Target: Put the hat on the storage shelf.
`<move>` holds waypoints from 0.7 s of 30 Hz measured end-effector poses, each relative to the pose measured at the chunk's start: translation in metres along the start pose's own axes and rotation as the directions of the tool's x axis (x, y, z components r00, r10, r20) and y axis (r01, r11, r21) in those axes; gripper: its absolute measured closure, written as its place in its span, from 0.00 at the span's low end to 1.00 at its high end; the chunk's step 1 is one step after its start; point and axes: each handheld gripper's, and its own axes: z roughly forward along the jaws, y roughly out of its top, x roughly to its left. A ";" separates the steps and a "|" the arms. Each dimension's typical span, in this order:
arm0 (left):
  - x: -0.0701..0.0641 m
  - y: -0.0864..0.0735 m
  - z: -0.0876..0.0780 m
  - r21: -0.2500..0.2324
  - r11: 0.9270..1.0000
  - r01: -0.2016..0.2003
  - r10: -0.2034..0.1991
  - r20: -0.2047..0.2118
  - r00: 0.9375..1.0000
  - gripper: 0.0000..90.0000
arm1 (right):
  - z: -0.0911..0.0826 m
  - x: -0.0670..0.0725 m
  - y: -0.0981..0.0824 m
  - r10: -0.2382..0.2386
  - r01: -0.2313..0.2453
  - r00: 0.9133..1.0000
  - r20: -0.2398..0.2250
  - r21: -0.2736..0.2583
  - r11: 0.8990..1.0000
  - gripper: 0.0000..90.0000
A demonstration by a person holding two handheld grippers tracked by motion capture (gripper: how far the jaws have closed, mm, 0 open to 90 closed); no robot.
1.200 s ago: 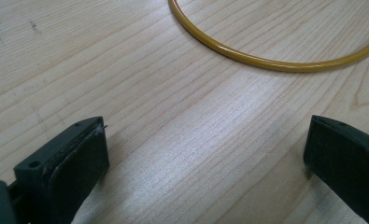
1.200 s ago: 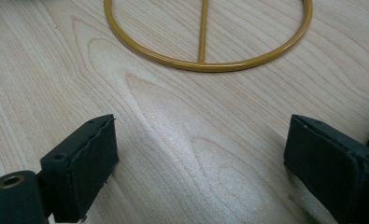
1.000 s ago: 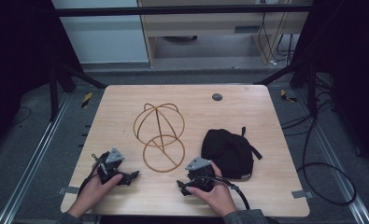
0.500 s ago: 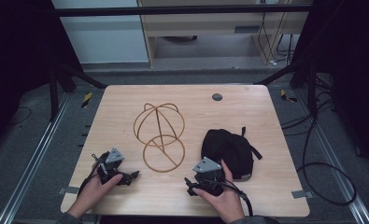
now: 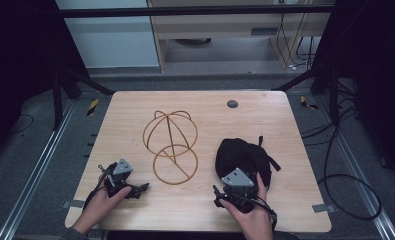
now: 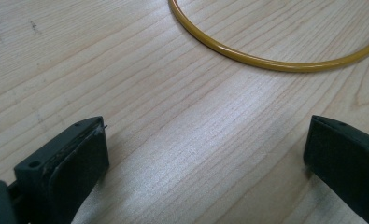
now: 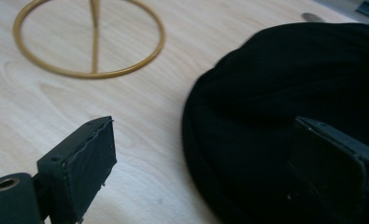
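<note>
Hands at the near counter [image 5: 135, 107] edge each grip a tool. My left tool [image 5: 144, 187] rests with jaws spread wide over bare wood, just short of the wire stand's [image 5: 171, 145] ring. My right tool [image 7: 205, 158] is spread too, one jaw over the black cap [image 5: 242, 157], which lies right of the stand.

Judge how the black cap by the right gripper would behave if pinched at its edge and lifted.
The black cap looks like soft fabric slumped on the table, so it would probably sag and fold. Its loose strap would likely dangle. It seems light, and unlikely to roll.
</note>
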 end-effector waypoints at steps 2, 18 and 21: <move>0.000 0.000 0.000 0.000 1.000 0.000 0.000 0.000 1.000 0.00 | -0.005 -0.009 -0.002 0.025 -0.024 1.000 0.018 -0.018 1.000 0.09; -0.001 0.000 0.000 -0.001 1.000 0.006 -0.006 -0.002 1.000 0.00 | -0.039 -0.066 -0.002 0.114 -0.110 0.992 0.047 -0.084 0.990 0.15; -0.001 0.000 0.000 -0.002 1.000 0.007 -0.007 -0.001 1.000 0.00 | -0.040 -0.076 0.004 0.084 -0.083 0.996 0.012 -0.040 0.996 0.14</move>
